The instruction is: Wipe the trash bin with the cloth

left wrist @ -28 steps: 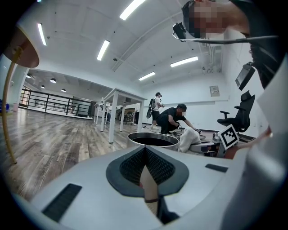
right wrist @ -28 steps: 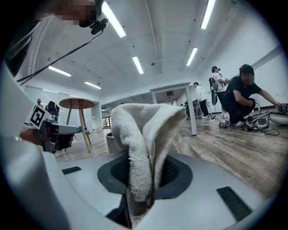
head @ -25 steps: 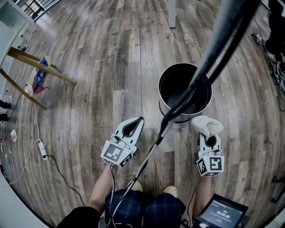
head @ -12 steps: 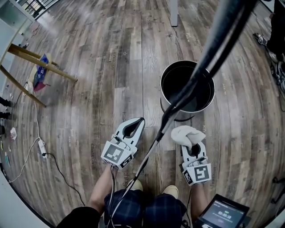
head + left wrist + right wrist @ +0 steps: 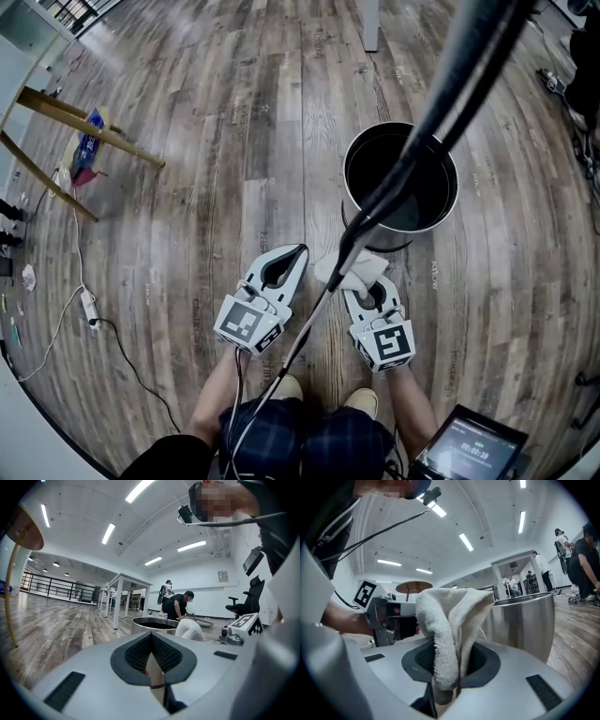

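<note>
Right gripper point(image 5: 446, 693), jaws clamped on the white cloth point(image 5: 450, 616), just beside the steel trash bin point(image 5: 386, 240) standing on the wood floor point(image 5: 187, 187); left gripper point(image 5: 298, 253) alongside, jaws closed, empty.

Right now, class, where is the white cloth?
In the head view, the cloth is clamped in the right gripper, close beside the trash bin's near wall and right of the left gripper.
</note>
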A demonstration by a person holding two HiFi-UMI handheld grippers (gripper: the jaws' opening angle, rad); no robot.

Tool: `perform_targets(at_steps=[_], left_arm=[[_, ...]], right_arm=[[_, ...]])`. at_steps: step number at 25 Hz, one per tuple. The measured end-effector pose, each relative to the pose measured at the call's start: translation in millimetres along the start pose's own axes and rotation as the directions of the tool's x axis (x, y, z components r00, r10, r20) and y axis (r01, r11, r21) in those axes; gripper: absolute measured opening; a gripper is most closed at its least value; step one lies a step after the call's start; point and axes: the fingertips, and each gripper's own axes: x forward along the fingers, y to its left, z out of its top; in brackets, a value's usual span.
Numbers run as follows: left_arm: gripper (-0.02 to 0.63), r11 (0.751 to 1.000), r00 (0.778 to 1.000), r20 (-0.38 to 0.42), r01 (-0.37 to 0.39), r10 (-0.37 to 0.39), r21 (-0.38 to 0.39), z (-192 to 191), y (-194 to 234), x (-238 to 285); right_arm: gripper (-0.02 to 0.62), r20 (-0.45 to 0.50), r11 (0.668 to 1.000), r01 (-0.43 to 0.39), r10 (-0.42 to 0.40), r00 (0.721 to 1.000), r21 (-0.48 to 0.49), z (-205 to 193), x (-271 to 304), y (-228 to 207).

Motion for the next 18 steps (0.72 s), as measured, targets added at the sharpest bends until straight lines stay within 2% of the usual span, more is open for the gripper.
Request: perform_targets(at_steps=[5, 13, 18], left_arm=[[-0.003, 1.000, 1.000, -0.003, -0.006, 0.006, 0.005, -2.4, 1.9, -4.8], [-0.003, 1.000, 1.000, -0.010, -0.017, 0.017, 0.002, -7.8, 6.7, -6.4], [-0.003, 1.000, 1.000, -0.011, -0.018, 0.018, 0.002, -6.5, 9.2, -8.5]], right_arm=[[0.092, -0.007, 1.000, 0.029, -0.029, 1.000, 0.009, -6.9, 20.3, -9.6], [0.092, -0.052, 0.992, 0.127, -0.126, 0.991, 0.014, -31.0, 50.5, -50.8], [0.092, -0.058, 0.990, 0.144, -0.143, 0.988, 0.014, -33.6, 53.2, -57.0]])
